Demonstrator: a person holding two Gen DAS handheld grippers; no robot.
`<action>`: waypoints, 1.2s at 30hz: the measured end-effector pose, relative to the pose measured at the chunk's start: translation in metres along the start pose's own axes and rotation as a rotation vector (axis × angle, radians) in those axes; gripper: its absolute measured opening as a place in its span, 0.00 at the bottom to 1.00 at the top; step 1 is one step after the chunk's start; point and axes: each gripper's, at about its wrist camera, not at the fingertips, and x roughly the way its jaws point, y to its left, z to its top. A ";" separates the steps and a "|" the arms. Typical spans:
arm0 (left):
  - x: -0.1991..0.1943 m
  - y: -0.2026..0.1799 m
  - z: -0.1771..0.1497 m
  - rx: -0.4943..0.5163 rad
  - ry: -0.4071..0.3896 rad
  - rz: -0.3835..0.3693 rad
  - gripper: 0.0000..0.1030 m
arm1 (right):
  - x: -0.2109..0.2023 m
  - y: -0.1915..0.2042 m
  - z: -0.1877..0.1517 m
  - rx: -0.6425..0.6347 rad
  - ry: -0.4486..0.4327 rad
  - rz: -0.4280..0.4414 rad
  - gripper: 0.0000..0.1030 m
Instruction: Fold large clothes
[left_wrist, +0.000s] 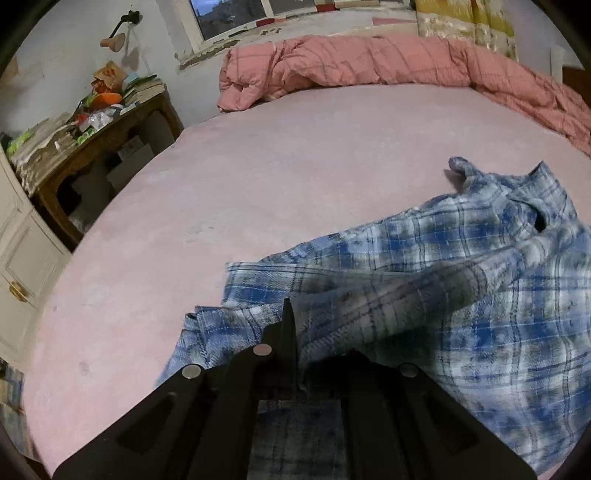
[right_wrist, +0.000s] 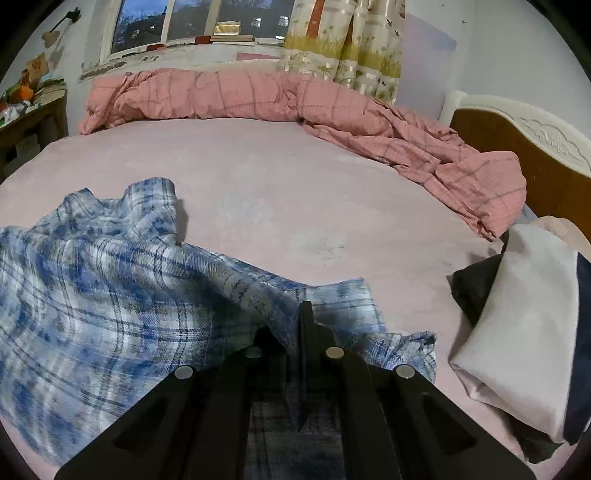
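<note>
blue-and-white plaid shirt (left_wrist: 424, 280) lies rumpled on the pink bed sheet (left_wrist: 258, 177), filling the lower right of the left wrist view and the lower left of the right wrist view (right_wrist: 110, 288). left gripper (left_wrist: 290, 332) has its tongs pressed together on a shirt edge at bottom centre. right gripper (right_wrist: 304, 332) likewise pinches the shirt fabric. pink checked duvet (right_wrist: 258, 96) is bunched along the top. folded clothes (right_wrist: 517, 314) sit at the right edge. no containers are visible on the bed.
</note>
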 end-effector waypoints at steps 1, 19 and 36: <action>0.000 0.003 -0.003 -0.016 -0.024 -0.021 0.04 | 0.003 0.000 -0.002 0.004 -0.001 0.000 0.04; -0.068 0.037 -0.031 -0.081 -0.361 -0.243 0.94 | -0.027 -0.030 -0.007 0.161 -0.147 0.041 0.84; -0.085 0.026 -0.061 -0.066 -0.328 -0.152 1.00 | -0.052 -0.051 -0.023 0.093 -0.113 0.064 0.88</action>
